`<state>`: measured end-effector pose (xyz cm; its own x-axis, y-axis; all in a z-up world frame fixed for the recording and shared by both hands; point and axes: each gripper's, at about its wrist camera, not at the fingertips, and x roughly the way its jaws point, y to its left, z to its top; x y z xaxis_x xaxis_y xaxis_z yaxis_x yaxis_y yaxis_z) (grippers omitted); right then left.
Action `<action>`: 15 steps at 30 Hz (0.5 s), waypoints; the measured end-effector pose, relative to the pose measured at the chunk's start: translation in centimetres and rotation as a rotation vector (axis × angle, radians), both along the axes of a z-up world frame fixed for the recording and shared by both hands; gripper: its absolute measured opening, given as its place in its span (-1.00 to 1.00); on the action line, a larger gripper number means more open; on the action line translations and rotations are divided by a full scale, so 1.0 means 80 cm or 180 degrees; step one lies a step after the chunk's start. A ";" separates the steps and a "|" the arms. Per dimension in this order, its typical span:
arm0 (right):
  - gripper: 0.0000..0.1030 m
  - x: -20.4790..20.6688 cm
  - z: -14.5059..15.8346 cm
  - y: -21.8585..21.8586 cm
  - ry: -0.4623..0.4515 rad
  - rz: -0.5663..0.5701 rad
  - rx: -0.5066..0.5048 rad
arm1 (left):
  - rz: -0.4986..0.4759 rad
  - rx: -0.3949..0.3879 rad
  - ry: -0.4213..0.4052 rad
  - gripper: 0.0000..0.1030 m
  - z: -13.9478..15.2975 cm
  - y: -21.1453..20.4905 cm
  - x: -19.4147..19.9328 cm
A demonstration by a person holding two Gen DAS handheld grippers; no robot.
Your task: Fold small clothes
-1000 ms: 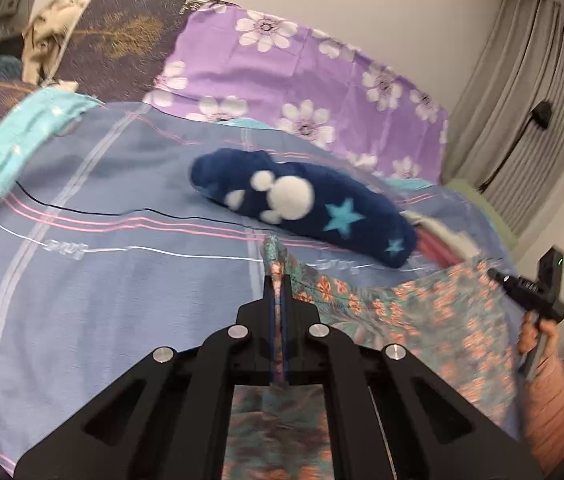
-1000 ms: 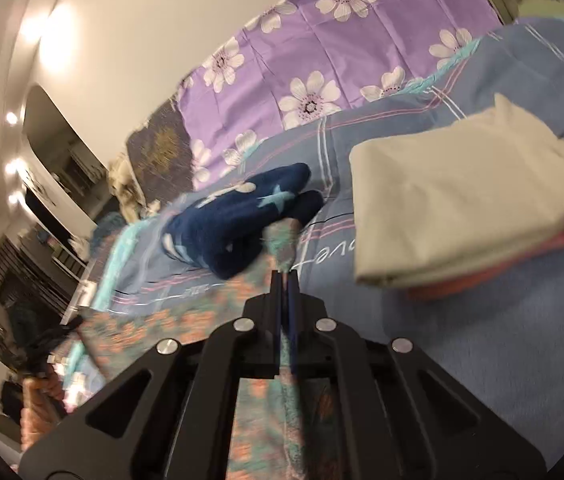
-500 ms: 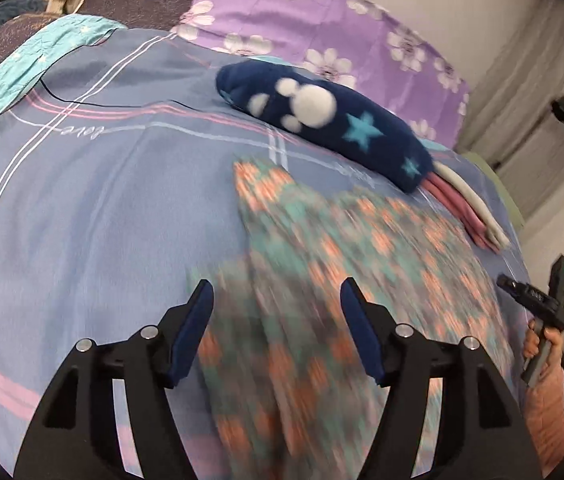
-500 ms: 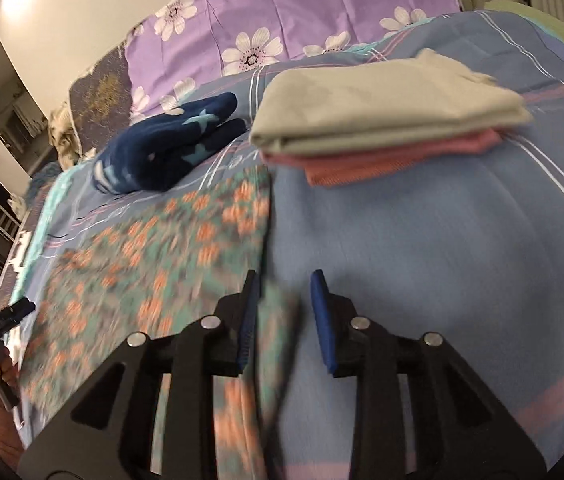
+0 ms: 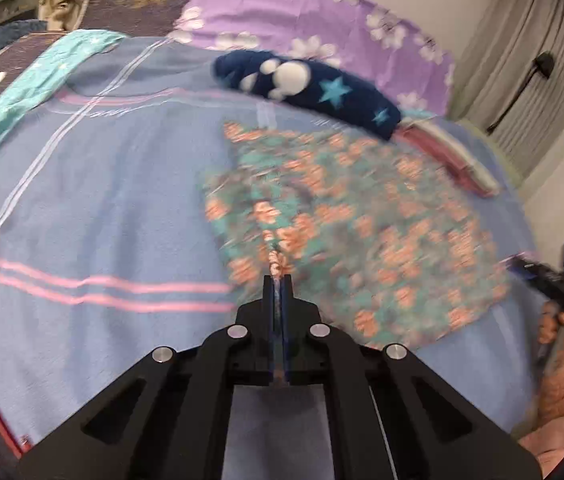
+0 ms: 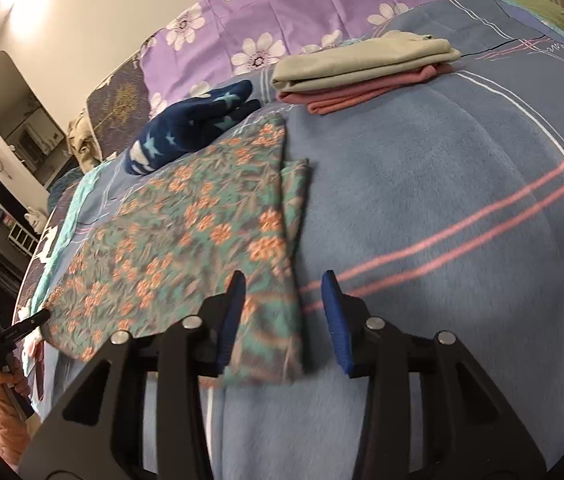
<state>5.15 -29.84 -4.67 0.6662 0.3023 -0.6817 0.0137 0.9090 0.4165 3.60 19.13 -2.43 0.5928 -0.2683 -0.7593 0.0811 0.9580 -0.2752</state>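
A teal cloth with orange flowers (image 5: 341, 220) lies spread flat on the blue blanket (image 5: 82, 208). My left gripper (image 5: 278, 280) is shut on the cloth's near left edge, and a pinch of the fabric shows between its pads. In the right wrist view the same floral cloth (image 6: 186, 216) has its folded near right corner lying between the fingers of my right gripper (image 6: 283, 278). Its jaws are opening and the blue pads (image 6: 331, 312) stand clear of the fabric. Each gripper shows at the edge of the other's view, in a hand.
A navy fleece with stars (image 6: 190, 128) lies just beyond the cloth. A folded beige and pink stack (image 6: 361, 68) sits at the far right of the blanket (image 6: 461, 200). Purple flowered bedding (image 6: 282, 20) lies along the wall, and curtains (image 5: 521, 80) hang to the right.
Both grippers let go of the lifted cloth, which dropped flat on the bed. They drew back to its near edge; the left shut on that edge again, and the right opened wider.
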 end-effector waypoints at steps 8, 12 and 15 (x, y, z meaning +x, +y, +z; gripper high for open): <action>-0.18 -0.028 -0.023 -0.005 0.0181 -0.0046 0.0093 | 0.0351 0.0100 -0.0009 -0.13 -0.013 0.005 -0.022; -0.30 -0.038 -0.019 0.001 0.0121 0.0071 0.0015 | 0.0073 0.0278 -0.0274 -0.09 0.026 -0.044 -0.024; -0.32 -0.041 -0.018 0.001 0.0096 0.0093 0.0038 | -0.0329 0.0164 -0.0292 -0.06 0.036 -0.102 -0.014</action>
<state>1.84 -29.78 -6.11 0.6363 0.3296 -0.6975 -0.0001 0.9042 0.4271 2.51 10.97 0.45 0.6315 -0.2935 -0.7177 0.2025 0.9559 -0.2127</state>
